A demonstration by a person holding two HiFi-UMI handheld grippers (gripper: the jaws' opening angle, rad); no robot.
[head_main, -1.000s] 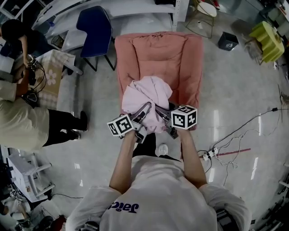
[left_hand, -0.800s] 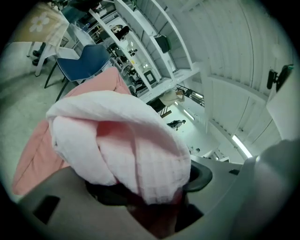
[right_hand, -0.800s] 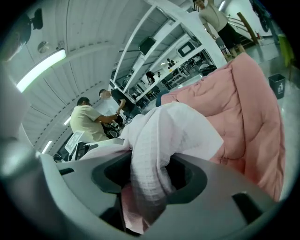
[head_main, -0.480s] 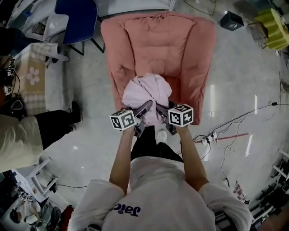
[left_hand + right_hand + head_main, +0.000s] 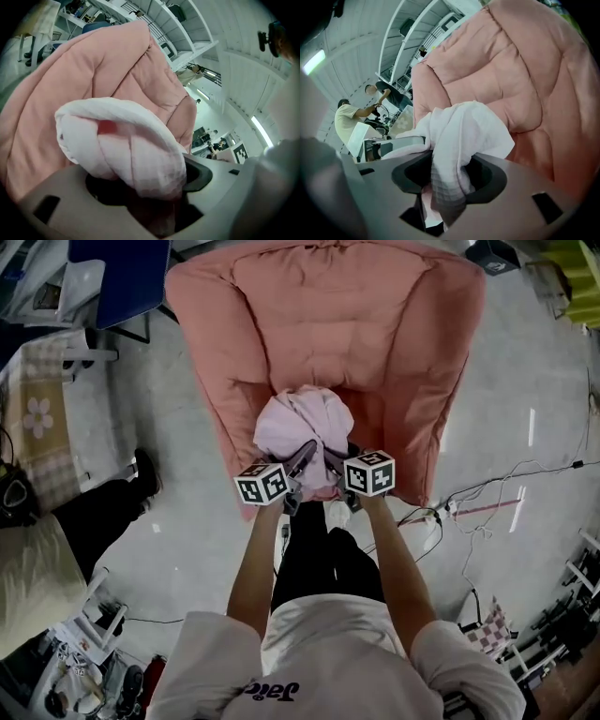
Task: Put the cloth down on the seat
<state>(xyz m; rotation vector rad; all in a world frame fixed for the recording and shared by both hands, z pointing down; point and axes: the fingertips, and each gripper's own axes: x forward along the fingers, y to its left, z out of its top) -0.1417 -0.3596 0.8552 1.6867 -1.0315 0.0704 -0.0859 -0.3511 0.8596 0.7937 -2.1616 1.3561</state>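
While the left tongs (image 5: 298,463) and right tongs (image 5: 336,463) each grip its gathered end at frame centre, the bunched pink cloth (image 5: 302,423) hangs over the seat (image 5: 394,418) front, long axis running up-frame, bulk toward the backrest (image 5: 328,315).

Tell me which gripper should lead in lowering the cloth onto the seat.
Left, marginally. The left gripper clamps the thick roll of the cloth, held at the front of the seat. The right gripper pinches only a thin fold, so it should probably follow.
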